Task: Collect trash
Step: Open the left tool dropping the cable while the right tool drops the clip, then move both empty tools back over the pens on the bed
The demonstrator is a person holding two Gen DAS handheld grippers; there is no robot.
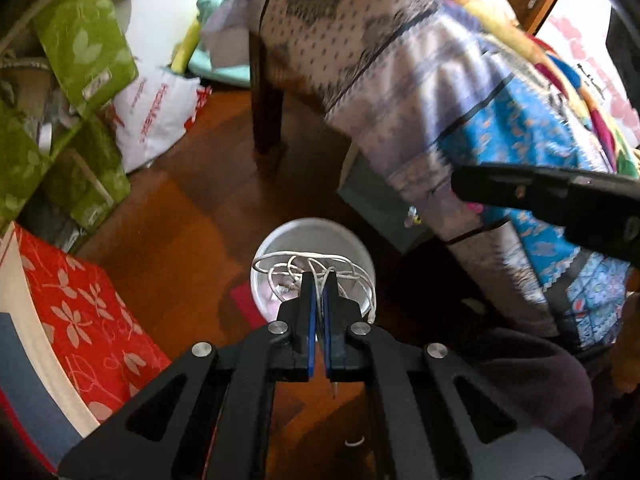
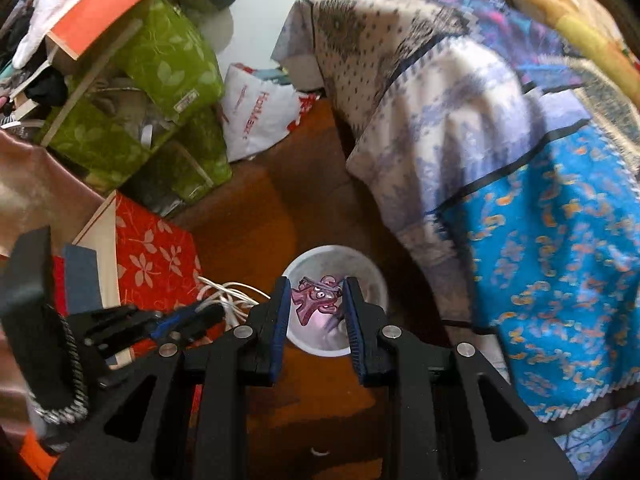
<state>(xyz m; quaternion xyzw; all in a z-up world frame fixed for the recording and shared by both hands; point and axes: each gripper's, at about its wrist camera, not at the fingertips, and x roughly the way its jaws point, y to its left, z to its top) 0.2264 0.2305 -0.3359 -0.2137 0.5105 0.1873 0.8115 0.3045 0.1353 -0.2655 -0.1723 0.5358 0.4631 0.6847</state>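
A white round bin (image 1: 316,236) stands on the wooden floor beside a cloth-draped table. My left gripper (image 1: 319,278) is shut on a tangle of white string (image 1: 280,264), which hangs in loops over the bin's mouth. In the right wrist view the same bin (image 2: 370,268) sits below my right gripper (image 2: 316,286), whose pads press on a crumpled purple cartoon wrapper (image 2: 316,298) held over the opening. The left gripper (image 2: 192,318) and its white string (image 2: 228,296) show at the left of that view. Part of the right gripper (image 1: 560,196) crosses the left wrist view.
Patterned cloths (image 2: 500,140) drape the table on the right, a dark table leg (image 1: 266,100) behind. Green leaf-print bags (image 2: 168,64), a white shopping bag (image 2: 260,116) and a red flower-print box (image 2: 156,256) crowd the left. Bare wooden floor (image 1: 192,208) surrounds the bin.
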